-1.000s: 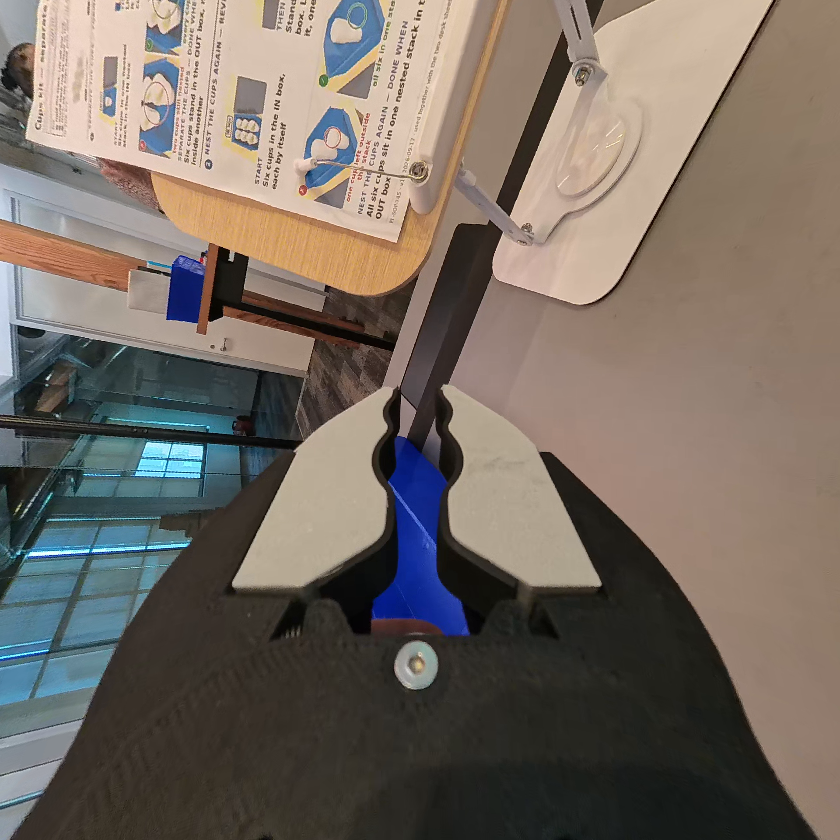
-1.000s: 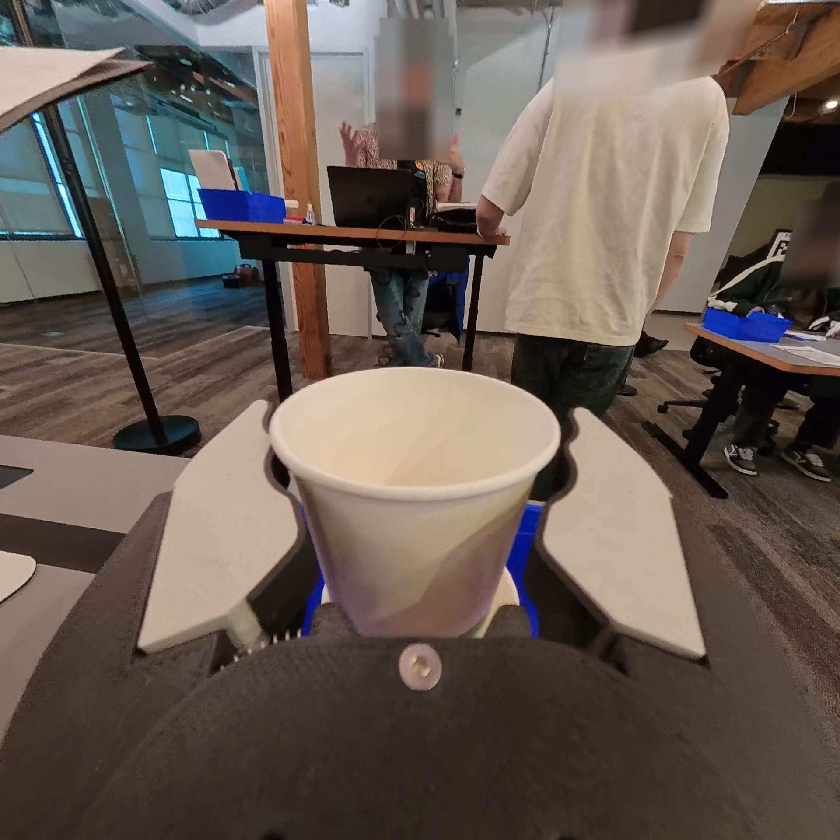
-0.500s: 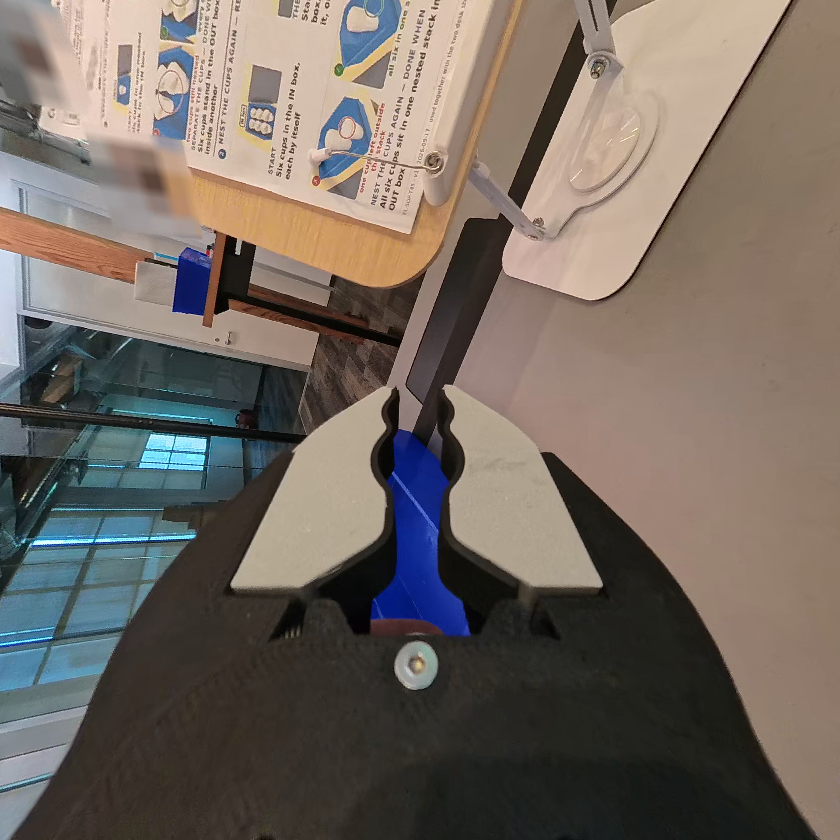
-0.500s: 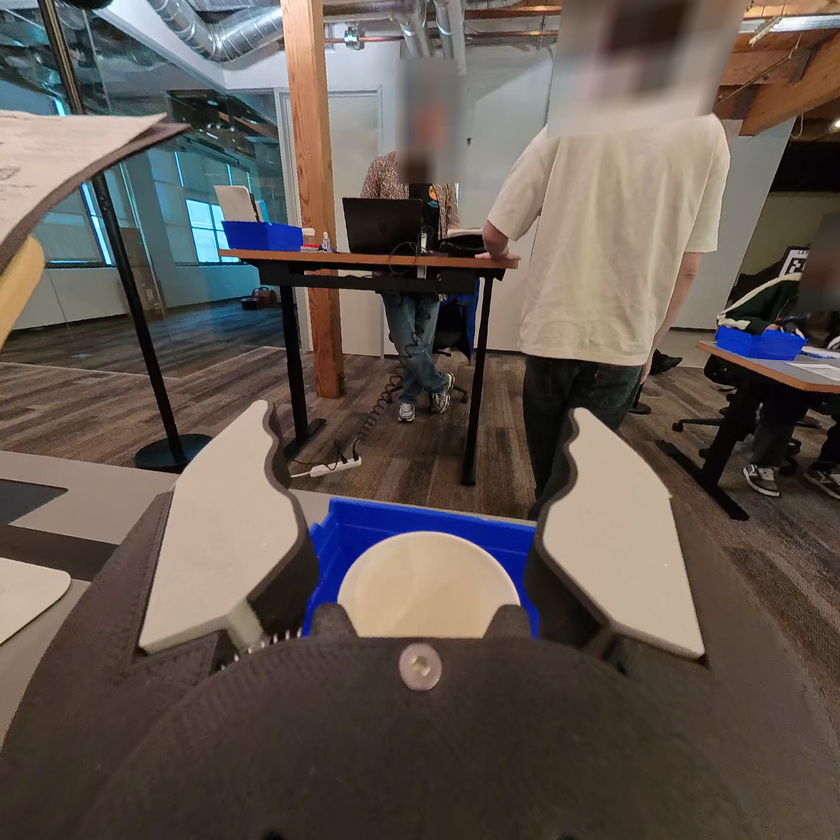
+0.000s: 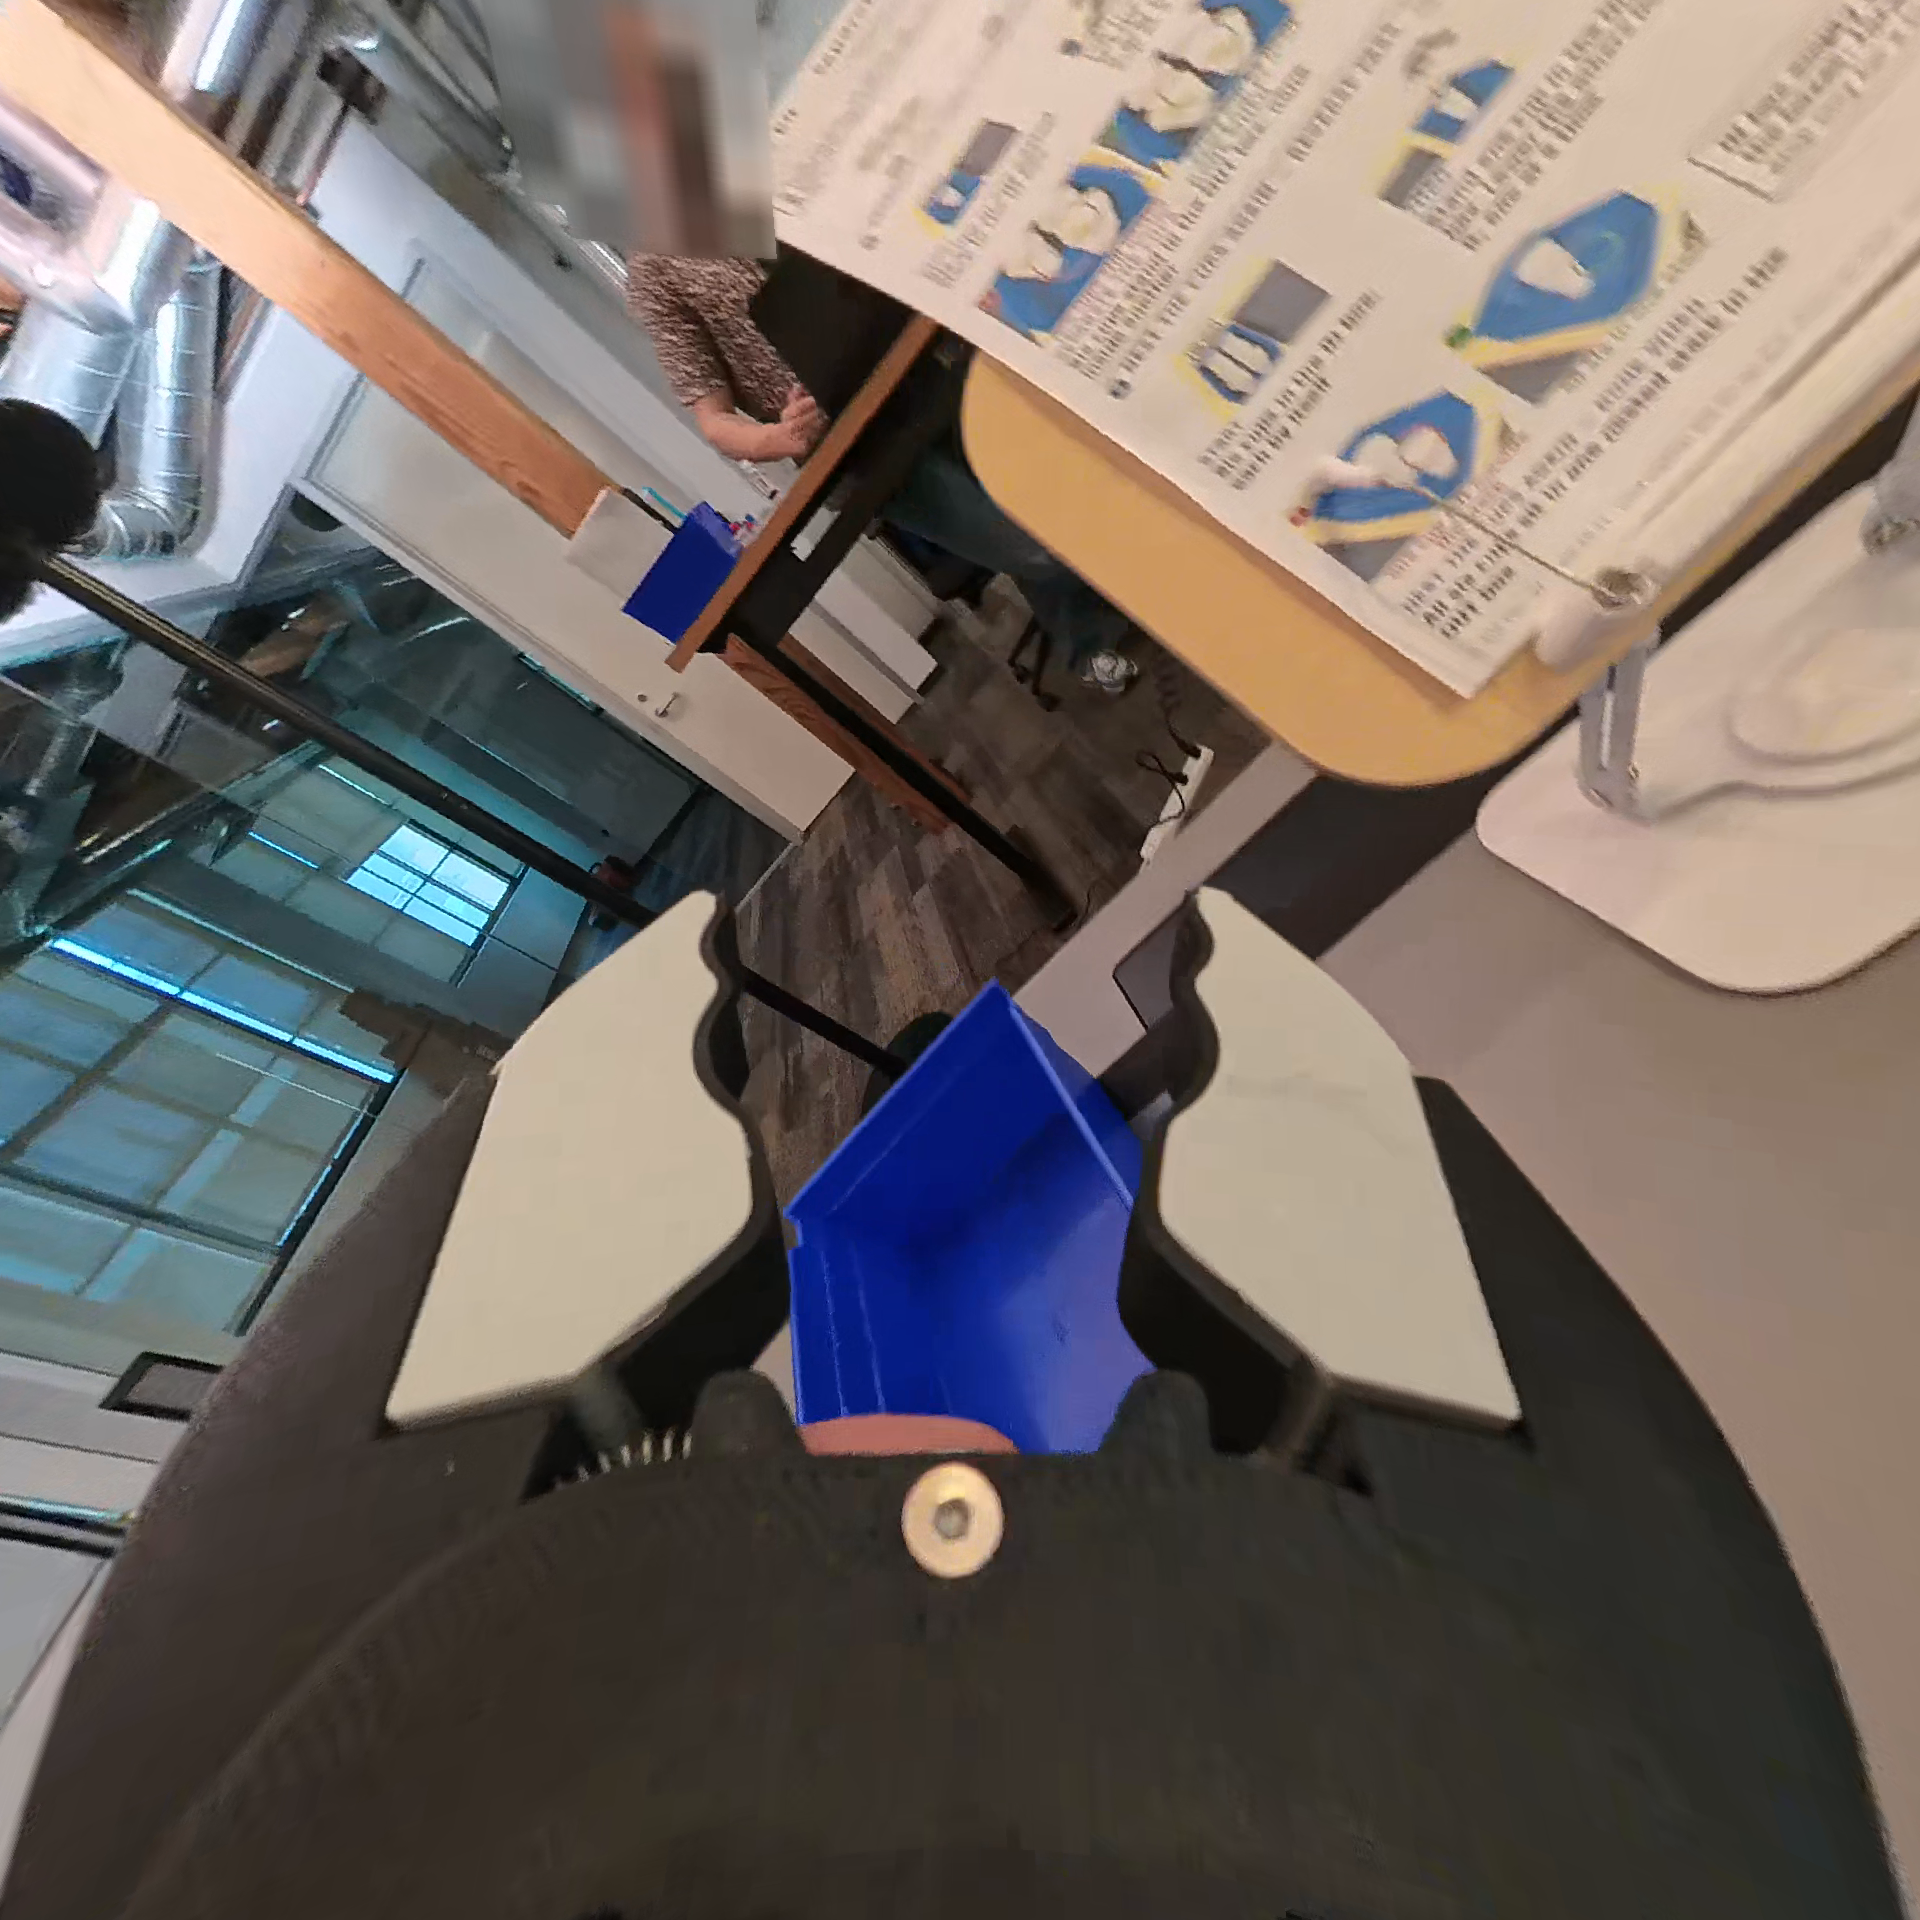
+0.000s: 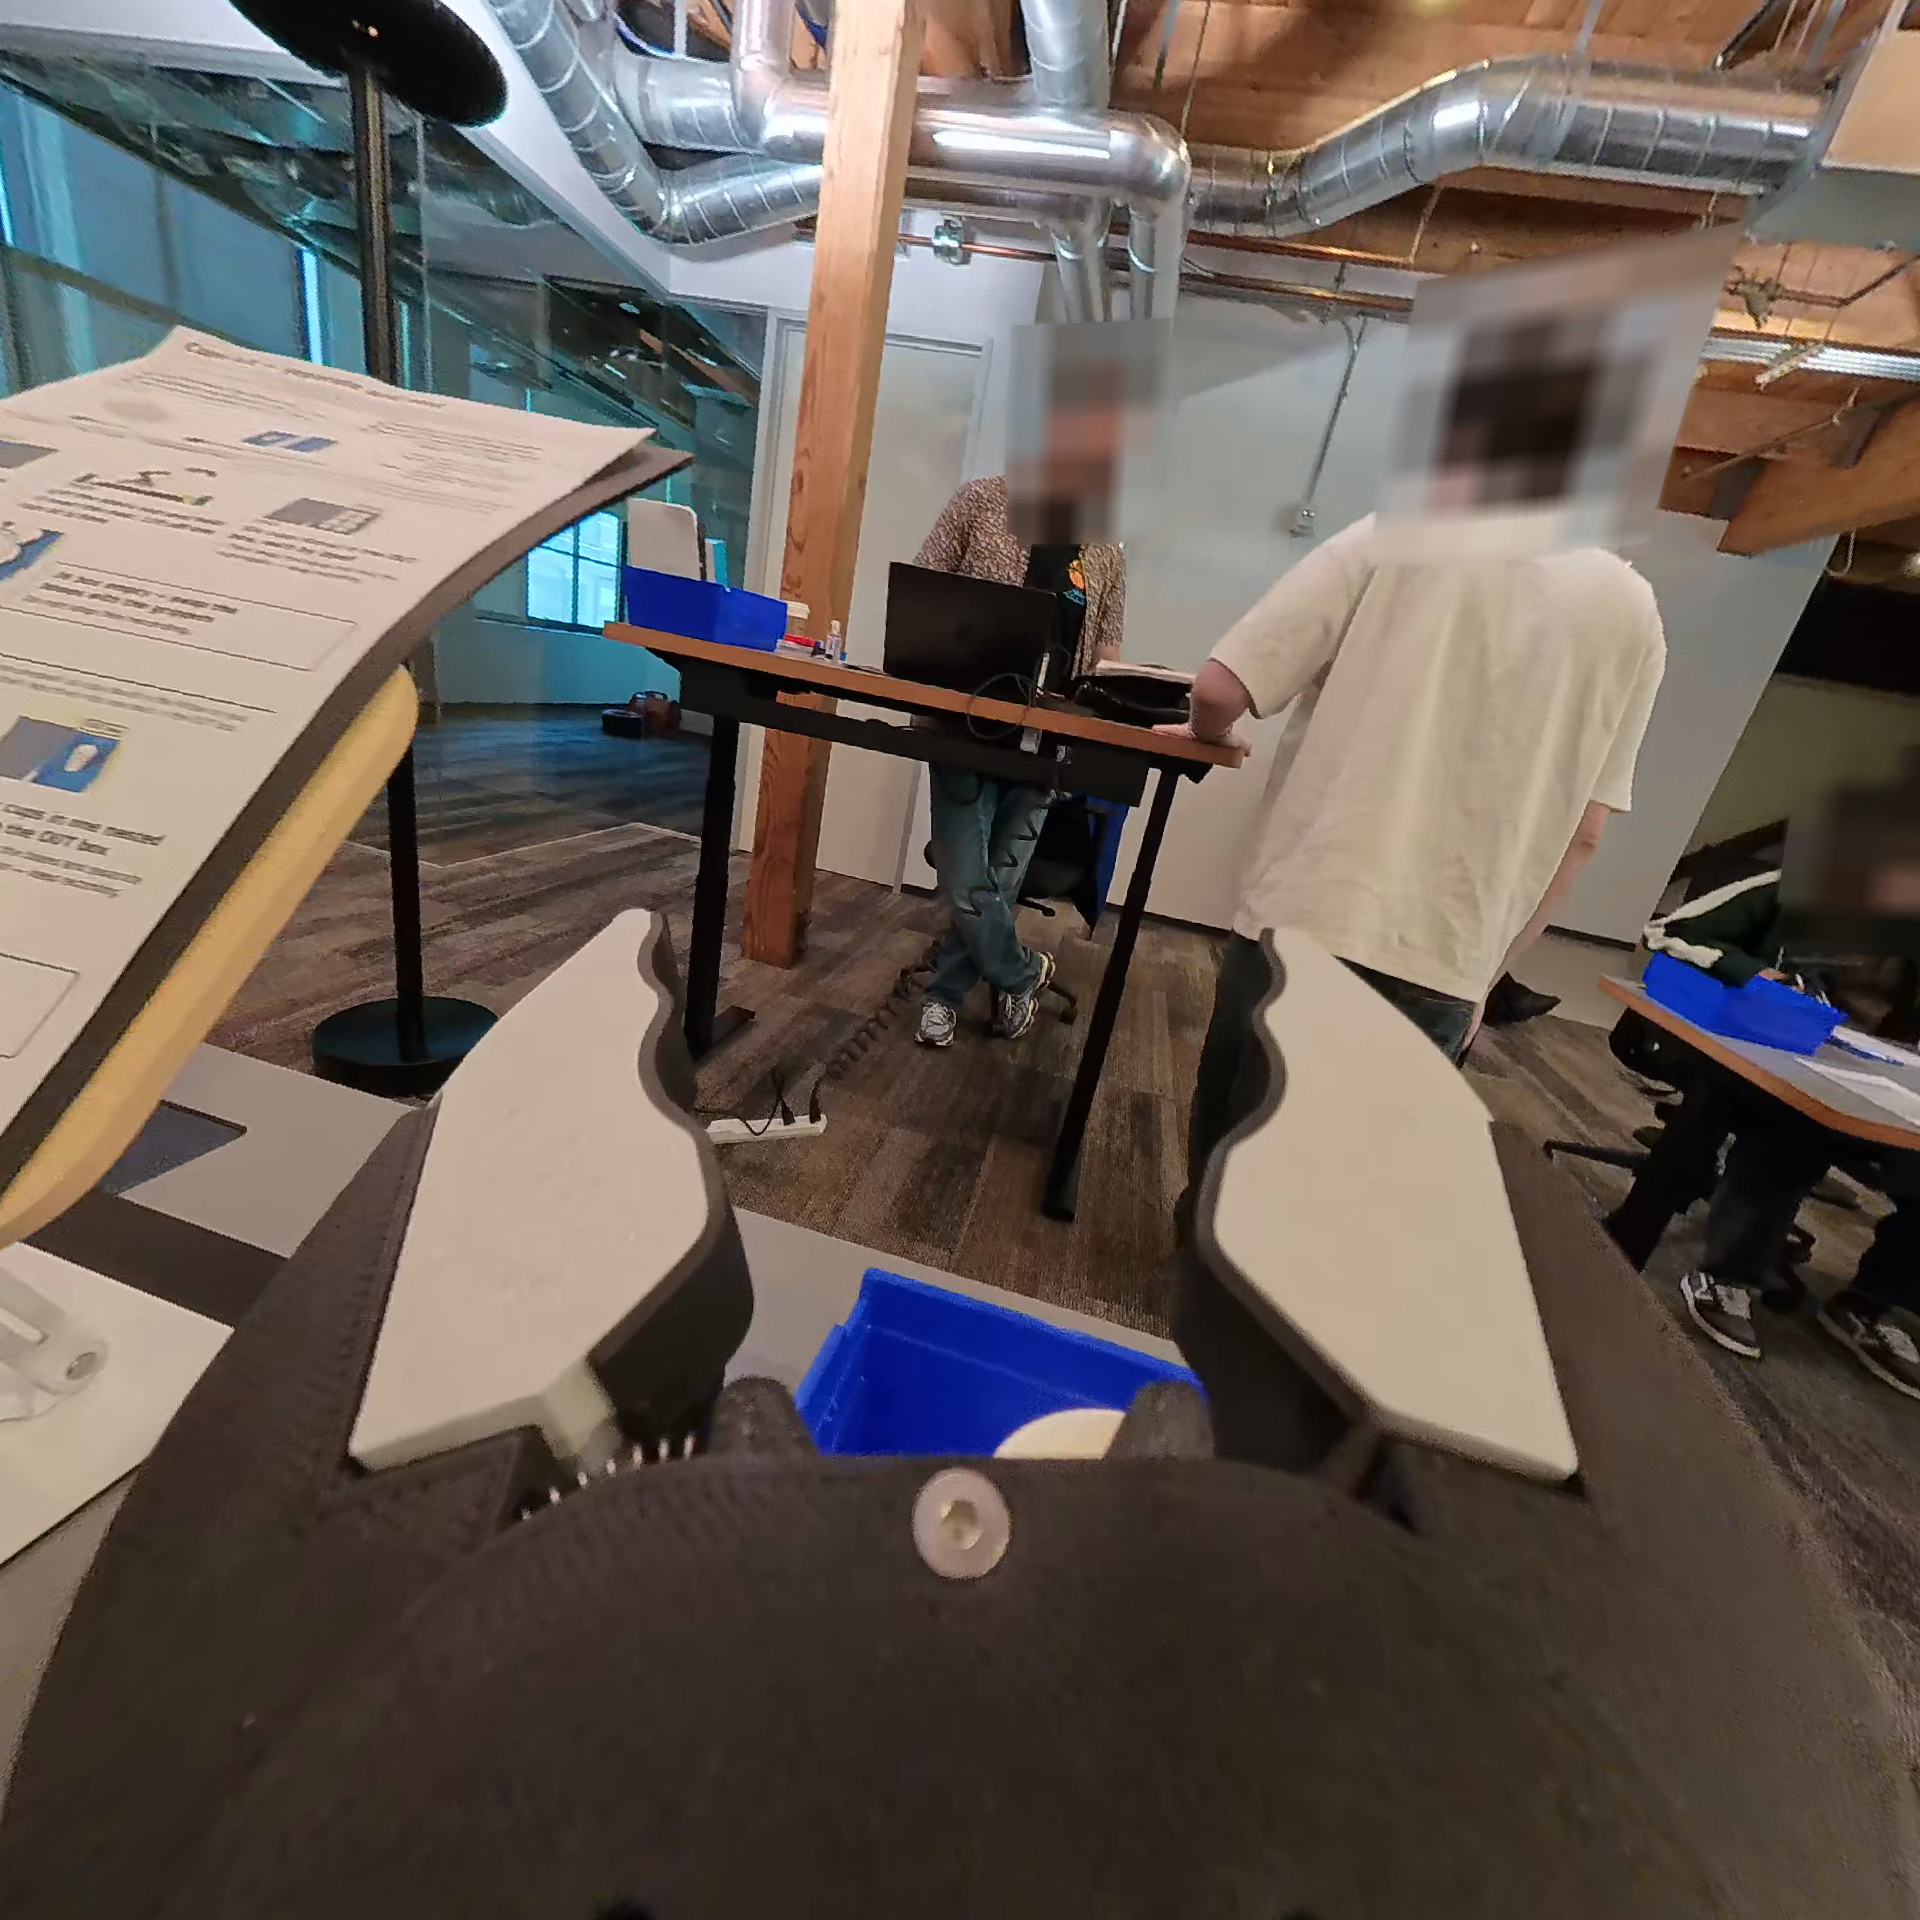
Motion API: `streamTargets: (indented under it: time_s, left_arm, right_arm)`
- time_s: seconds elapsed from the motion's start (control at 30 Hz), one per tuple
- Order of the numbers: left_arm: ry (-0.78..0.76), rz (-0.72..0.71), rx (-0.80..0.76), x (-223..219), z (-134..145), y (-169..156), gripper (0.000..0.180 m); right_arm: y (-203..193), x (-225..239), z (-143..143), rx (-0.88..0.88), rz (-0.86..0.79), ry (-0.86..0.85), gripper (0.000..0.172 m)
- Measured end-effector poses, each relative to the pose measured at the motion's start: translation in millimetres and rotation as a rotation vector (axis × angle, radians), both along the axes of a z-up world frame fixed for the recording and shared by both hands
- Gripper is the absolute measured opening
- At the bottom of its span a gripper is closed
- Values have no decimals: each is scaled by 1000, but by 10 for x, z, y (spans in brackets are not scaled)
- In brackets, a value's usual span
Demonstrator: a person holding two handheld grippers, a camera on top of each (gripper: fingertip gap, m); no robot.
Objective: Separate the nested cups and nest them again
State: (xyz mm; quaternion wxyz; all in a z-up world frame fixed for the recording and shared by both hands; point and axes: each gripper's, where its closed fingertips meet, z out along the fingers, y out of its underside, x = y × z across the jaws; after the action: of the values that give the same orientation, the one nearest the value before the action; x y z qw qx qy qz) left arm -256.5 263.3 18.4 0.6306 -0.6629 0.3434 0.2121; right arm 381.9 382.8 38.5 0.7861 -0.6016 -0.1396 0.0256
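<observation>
Left claw (image 5: 956,935) is standing wide, nothing between its pads; a blue bin (image 5: 966,1226) is showing behind and below the gap, at the desk's (image 5: 1662,1195) far edge. Right claw (image 6: 961,966) is likewise standing wide and gripping nothing. Beneath it a blue bin (image 6: 935,1371) is sitting near the desk's far edge, with the rim of a white cup (image 6: 1060,1434) showing inside. An instruction sheet (image 6: 156,623) is resting on a stand at the left.

A cup (image 6: 1060,1436) sits in the bin (image 6: 935,1371) on the table (image 6: 790,1278), right of the document stand (image 6: 208,935).
</observation>
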Motion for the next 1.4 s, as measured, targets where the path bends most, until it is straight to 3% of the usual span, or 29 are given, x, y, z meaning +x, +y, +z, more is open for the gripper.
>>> streamTargets:
  time_s: [0.2,0.43,0.53,0.6,0.7,0.8,0.9,1.07,1.4]
  left_arm:
    - [-83,-18,128,-27,389,268,87]
    - [-70,16,222,-170,599,445,83]
    - [-85,36,137,-385,447,560,79]
    - [-179,13,32,-490,240,665,84]
    - [-321,-53,-5,-541,34,716,80]
    - [-254,-41,-36,-570,-103,779,80]
    - [-186,-13,1,-598,-64,738,79]
    - [-198,-27,28,-586,66,613,78]
    - [-197,29,74,-719,269,441,85]
  right_arm:
    - [-62,-220,99,17,29,-43,102]
    - [-73,-262,117,15,11,-63,101]
    - [-84,-346,128,25,23,-71,98]
    - [-91,-465,130,28,35,-97,97]
    - [-86,-725,91,25,63,-158,95]
    - [-65,-1031,6,16,100,-220,94]
    - [-60,-1306,-95,7,137,-272,93]
    - [-117,-1552,-165,-5,191,-278,94]
    - [-422,-1962,-63,-20,303,-160,98]
